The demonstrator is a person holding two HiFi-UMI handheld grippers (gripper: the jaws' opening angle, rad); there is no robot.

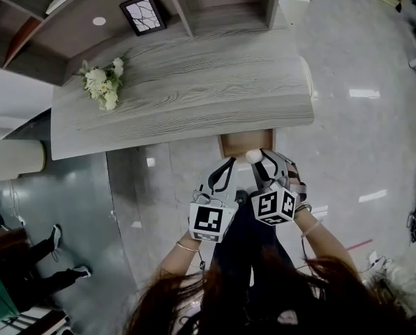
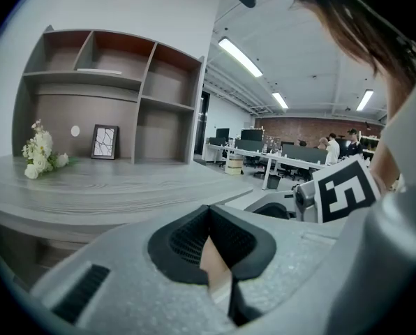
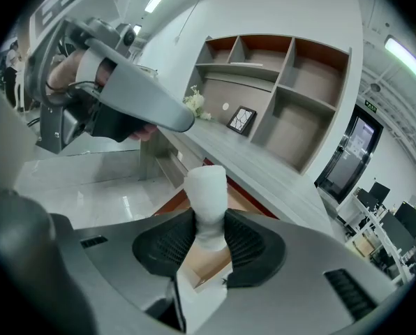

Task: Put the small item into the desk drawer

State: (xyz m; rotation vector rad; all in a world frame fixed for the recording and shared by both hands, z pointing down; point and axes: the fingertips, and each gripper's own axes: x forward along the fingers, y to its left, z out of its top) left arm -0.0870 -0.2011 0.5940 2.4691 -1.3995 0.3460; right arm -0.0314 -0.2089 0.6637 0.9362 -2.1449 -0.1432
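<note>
A small white item (image 3: 206,183) is clamped between the jaws of the right hand-held gripper (image 3: 209,230) and is held over the open drawer (image 1: 244,143) beneath the table (image 1: 194,96). The left hand-held gripper (image 2: 209,213) is held alongside, its jaws closed together on nothing.

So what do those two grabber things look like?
The left hand-held gripper and right hand-held gripper are grey plastic, each with black ribbed pads and a white cube printed with black square markers. A thin bracelet circles each wrist.
</note>
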